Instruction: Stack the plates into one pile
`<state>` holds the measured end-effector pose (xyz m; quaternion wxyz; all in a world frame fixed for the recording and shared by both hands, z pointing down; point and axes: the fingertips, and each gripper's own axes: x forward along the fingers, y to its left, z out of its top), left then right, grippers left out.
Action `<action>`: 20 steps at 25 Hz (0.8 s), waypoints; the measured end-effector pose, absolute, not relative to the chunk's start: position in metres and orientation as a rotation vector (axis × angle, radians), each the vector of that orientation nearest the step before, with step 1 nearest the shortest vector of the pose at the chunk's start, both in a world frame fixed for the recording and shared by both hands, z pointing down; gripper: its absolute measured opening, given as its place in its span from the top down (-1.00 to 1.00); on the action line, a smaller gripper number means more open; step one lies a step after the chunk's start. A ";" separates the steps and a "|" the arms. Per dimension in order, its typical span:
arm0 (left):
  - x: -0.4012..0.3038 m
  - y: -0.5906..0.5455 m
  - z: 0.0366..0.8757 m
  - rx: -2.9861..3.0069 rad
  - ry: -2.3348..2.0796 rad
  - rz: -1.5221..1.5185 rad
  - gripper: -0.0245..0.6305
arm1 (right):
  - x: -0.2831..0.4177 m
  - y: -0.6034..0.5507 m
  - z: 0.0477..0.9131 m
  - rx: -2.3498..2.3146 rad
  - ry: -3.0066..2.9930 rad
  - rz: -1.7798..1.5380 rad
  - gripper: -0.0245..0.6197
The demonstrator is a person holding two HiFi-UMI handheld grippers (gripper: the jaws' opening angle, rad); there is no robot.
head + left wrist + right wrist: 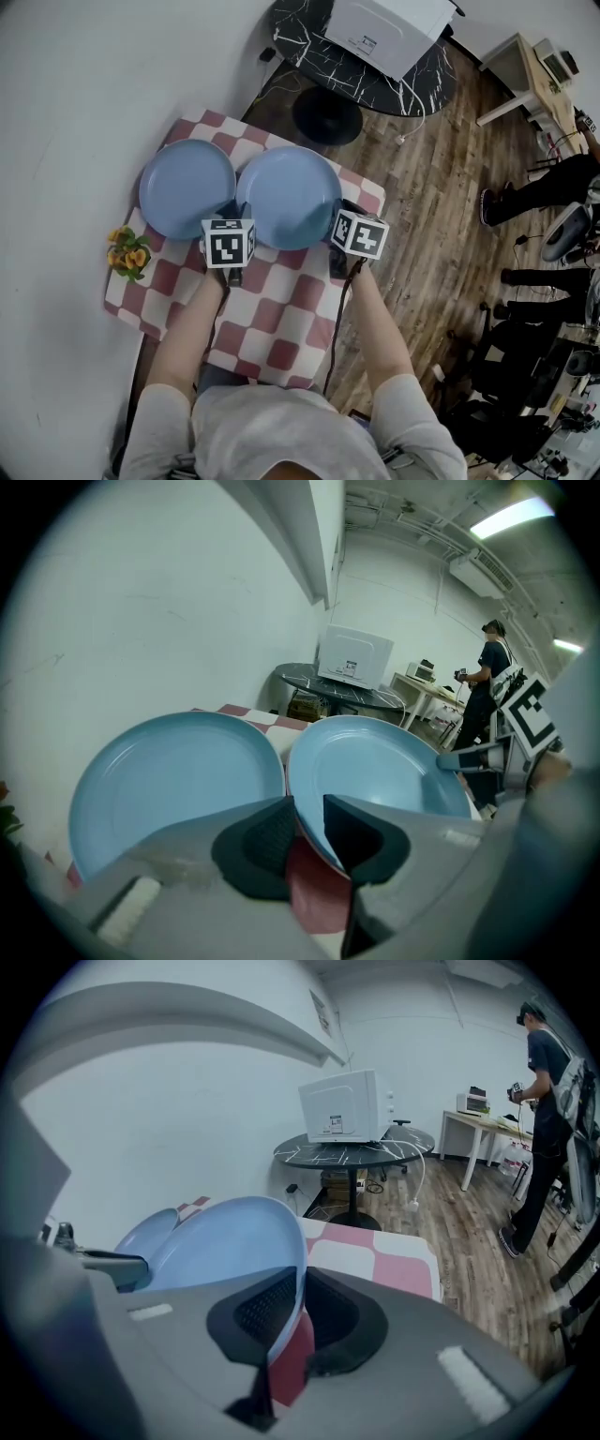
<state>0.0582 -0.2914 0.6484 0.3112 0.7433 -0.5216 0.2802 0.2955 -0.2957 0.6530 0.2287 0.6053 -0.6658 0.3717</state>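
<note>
A small bunch of orange and yellow flowers point(127, 253) lies far to the left of the right plate, at the edge of the cloth point(272, 309). The cloth is soft, with red and white squares, and it lies flat under the right plate.

The left plate point(186, 187) is round, smooth and light blue. It sits just left of the right plate, and their rims meet.

The left gripper point(307, 822) is at the near left rim of the right plate. Its two dark, bumpy pads stand a little apart. The thin rim runs between them, but they are not squeezing it.

The right plate point(286, 195) is the same round, shiny blue kind, with a low raised rim.

The right gripper point(302, 1321) is at the near right rim of the right plate. Its jaws are closed tight on that rim, one pad above and one below.

Beyond the right plate stands a round black table point(375, 66) with white crack lines like stone. A white box point(389, 28) sits on it. To the right of the right plate is a brown wooden plank floor point(431, 187).
</note>
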 end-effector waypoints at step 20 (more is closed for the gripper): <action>0.035 -0.277 0.540 2.362 -1.560 0.576 0.91 | 0.248 -0.277 0.530 1.807 -2.214 0.523 0.91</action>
